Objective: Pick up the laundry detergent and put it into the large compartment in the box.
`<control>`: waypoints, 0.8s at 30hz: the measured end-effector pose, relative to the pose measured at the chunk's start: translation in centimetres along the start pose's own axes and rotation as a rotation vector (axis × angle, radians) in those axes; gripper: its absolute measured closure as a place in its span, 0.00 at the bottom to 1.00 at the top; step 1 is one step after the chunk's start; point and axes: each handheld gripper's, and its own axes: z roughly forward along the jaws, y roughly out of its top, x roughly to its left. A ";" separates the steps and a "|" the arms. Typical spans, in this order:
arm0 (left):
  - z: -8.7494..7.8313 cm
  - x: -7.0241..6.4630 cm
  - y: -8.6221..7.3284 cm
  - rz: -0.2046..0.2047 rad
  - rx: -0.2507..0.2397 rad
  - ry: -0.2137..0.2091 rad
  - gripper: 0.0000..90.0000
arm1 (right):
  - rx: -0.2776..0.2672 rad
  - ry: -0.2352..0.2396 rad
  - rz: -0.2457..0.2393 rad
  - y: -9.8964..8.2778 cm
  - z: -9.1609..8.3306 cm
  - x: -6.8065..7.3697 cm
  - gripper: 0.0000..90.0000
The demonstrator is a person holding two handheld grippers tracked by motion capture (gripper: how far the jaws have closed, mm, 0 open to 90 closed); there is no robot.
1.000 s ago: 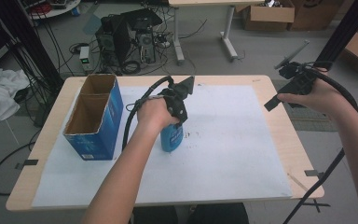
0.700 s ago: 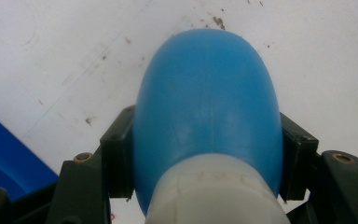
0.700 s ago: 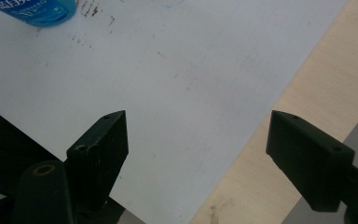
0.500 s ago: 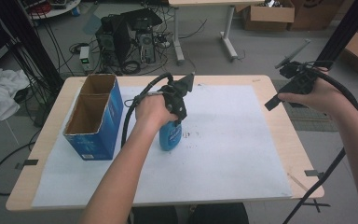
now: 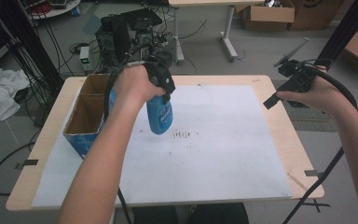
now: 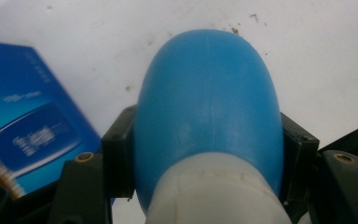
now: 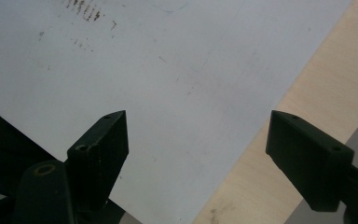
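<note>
Left gripper view looks along two black jaws pressed against either side of a blue bottle (image 6: pixel 207 107), whose pale neck sits nearest the camera; the left gripper (image 5: pixel 161 91) has it firmly clamped. From the high view, the bottle (image 5: pixel 159 114) hangs clear above the white sheet (image 5: pixel 214 154) covering the wooden table (image 5: pixel 303 154), just to the right of the open blue cardboard box (image 5: pixel 86 123). The right gripper (image 7: pixel 196 140), far to the box's right over the table's edge, has its jaws spread wide with nothing between them. Beyond the box, the floor holds cables, computer gear and more cardboard boxes.
</note>
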 end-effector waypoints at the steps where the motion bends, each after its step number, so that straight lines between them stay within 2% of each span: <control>1: 0.0 0.0 0.0 0.000 0.000 0.000 0.43 | 0.000 0.000 0.000 0.0 0.0 0.0 0.24; 2: -1.2 0.8 -0.4 -0.024 -0.009 0.008 0.43 | -0.002 -0.001 -0.001 0.1 0.0 0.0 0.24; 3: -1.2 0.8 -0.4 -0.024 -0.009 0.008 0.43 | -0.002 -0.001 -0.001 0.1 0.0 0.0 0.24; 5: -2.9 2.3 -1.3 -0.082 -0.020 0.012 0.43 | -0.003 0.000 0.001 0.1 0.0 0.1 0.24; 6: -3.4 2.8 -1.6 -0.101 -0.023 0.015 0.43 | -0.001 -0.001 0.001 0.2 0.0 0.1 0.24; 7: -3.4 2.8 -1.6 -0.101 -0.023 0.015 0.43 | -0.001 -0.001 0.001 0.2 0.0 0.1 0.24; 8: -4.2 3.9 -2.2 -0.141 -0.031 0.021 0.43 | -0.001 0.000 0.002 0.2 -0.1 0.1 0.24; 9: -4.2 3.9 -2.2 -0.141 -0.031 0.021 0.43 | -0.001 0.000 0.002 0.2 -0.1 0.1 0.24; 10: -4.9 4.9 -2.8 -0.181 -0.036 0.033 0.43 | -0.004 0.002 0.001 0.3 -0.1 0.2 0.24; 14: -6.0 7.2 -4.2 -0.257 -0.045 0.043 0.43 | -0.004 0.000 0.003 0.4 -0.2 0.2 0.24; 15: -6.0 7.2 -4.2 -0.257 -0.045 0.043 0.43 | -0.005 0.000 0.001 0.4 -0.2 0.2 0.24; 16: -6.4 8.3 -4.9 -0.296 -0.042 0.039 0.43 | -0.006 0.000 0.001 0.4 -0.2 0.2 0.24; 17: -6.5 8.8 -5.2 -0.320 -0.049 0.038 0.43 | -0.006 0.000 0.001 0.4 -0.2 0.2 0.24; 24: -7.8 12.0 -7.4 -0.415 -0.054 0.062 0.43 | 0.002 -0.001 0.008 0.4 -0.1 0.1 0.24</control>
